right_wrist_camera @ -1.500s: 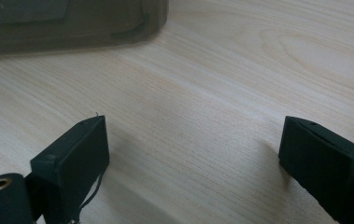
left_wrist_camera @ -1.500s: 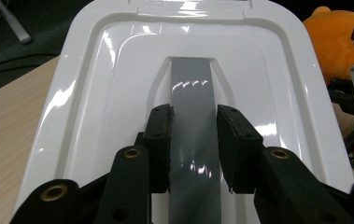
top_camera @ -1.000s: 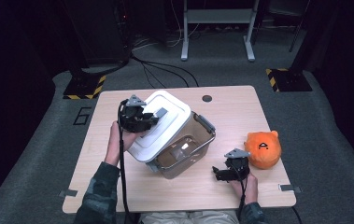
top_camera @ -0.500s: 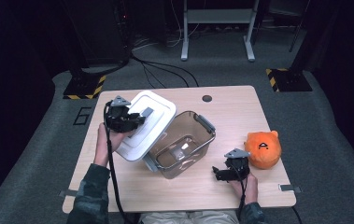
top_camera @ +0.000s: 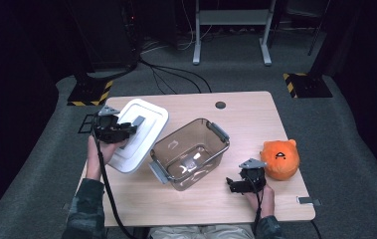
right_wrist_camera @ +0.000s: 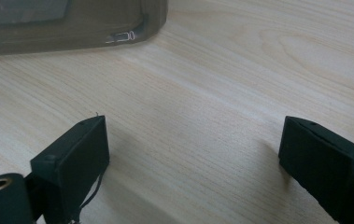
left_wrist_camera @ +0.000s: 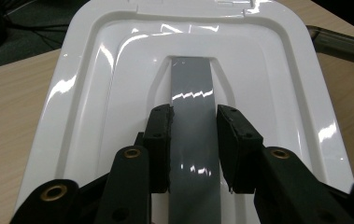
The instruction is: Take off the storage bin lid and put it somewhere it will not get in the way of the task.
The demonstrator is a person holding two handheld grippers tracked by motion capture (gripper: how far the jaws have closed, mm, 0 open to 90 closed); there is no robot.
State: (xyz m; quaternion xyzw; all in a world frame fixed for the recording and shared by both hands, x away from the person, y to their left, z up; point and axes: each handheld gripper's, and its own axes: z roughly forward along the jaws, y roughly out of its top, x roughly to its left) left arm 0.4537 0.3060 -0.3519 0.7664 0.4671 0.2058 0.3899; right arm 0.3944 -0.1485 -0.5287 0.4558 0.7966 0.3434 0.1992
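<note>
White lid (top_camera: 139,133) clamped by its grey handle (left_wrist_camera: 192,140) in left claw (top_camera: 119,130), over worktop (top_camera: 275,119) left edge, beside clear bin (top_camera: 190,152) at centre. Right claw (top_camera: 239,185) spread wide, nothing gripped, near front right corner.

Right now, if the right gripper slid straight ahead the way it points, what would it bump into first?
Probably the clear bin. The right gripper, jaws open, faces bare table, with the bin's corner beyond, slightly off to one side.
</note>
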